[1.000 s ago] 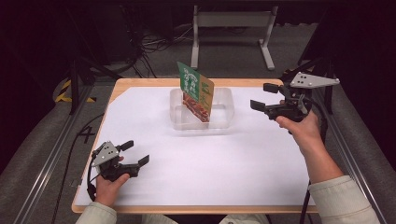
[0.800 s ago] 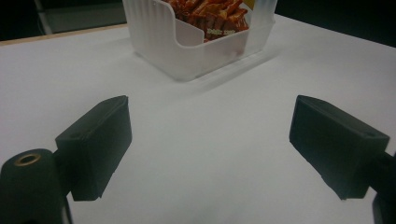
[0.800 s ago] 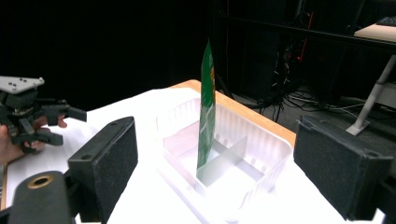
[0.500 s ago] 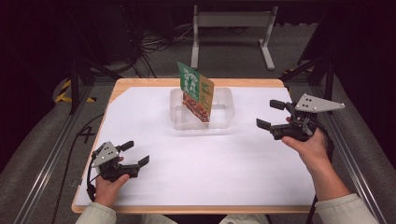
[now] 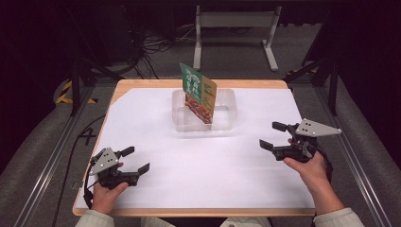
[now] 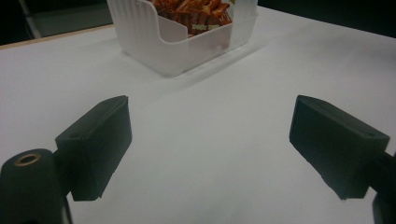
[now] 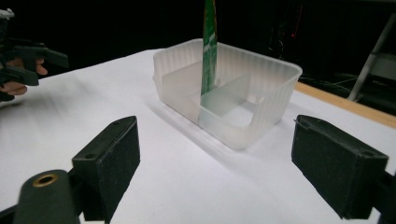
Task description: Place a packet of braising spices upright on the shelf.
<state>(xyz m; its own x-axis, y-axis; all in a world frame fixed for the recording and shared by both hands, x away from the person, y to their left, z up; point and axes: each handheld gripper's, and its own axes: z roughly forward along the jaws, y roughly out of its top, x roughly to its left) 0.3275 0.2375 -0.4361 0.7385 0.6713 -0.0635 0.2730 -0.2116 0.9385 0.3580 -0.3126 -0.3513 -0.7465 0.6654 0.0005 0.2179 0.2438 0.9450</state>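
Packet [image 5: 198, 94], green on top with a picture of food below, stands tilted in the clear tub [image 5: 227, 124] at the far middle of the table [image 5: 156, 113] in the high view; it looks light, thin and crinkly, so its free upper edge seems the best place to pinch. There the left hand-held gripper [image 5: 135, 161] rests near the front left corner and the right hand-held gripper [image 5: 273, 135] hovers at the right, both wide and empty, forearms low. In the left gripper view, the tub [image 6: 154, 46] lies ahead, well apart. In the right gripper view, the packet [image 7: 209, 51] shows edge-on against a divider, past widely parted jaws.
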